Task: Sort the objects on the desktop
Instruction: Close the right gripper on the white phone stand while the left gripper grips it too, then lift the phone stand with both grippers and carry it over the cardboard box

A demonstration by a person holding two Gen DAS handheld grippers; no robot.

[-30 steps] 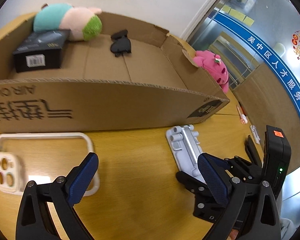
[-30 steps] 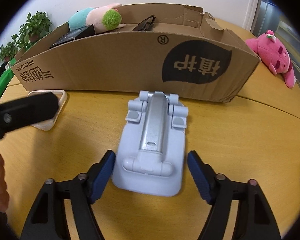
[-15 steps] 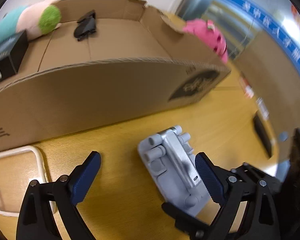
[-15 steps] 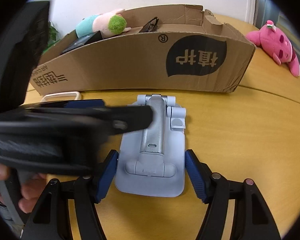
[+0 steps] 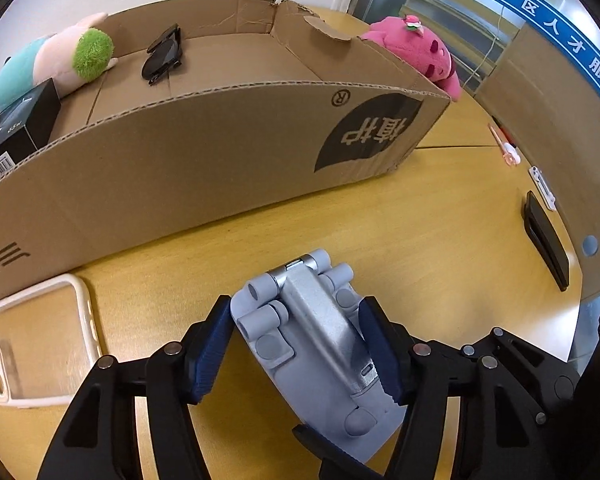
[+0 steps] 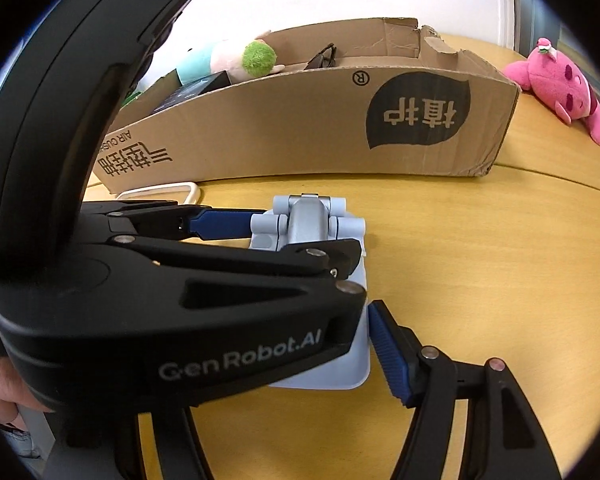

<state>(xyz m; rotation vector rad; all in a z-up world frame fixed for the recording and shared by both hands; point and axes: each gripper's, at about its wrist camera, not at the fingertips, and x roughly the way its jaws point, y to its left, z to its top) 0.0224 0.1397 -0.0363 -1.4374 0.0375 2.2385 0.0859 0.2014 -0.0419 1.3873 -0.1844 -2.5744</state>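
Left gripper (image 5: 298, 354) closing, both pads against folded grey phone stand (image 5: 320, 344) on wooden table (image 5: 440, 248); right gripper's (image 6: 370, 342) state cannot be told.

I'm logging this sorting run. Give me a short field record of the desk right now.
surface: wooden desk
being handled: grey folding phone stand, lying flat
left gripper: jaws just closing, pads against the stand's sides
right gripper: at the stand's base, grip unclear
cardboard box: holds sunglasses, black carton, plush toy
outside the box: clear phone case, pink plush
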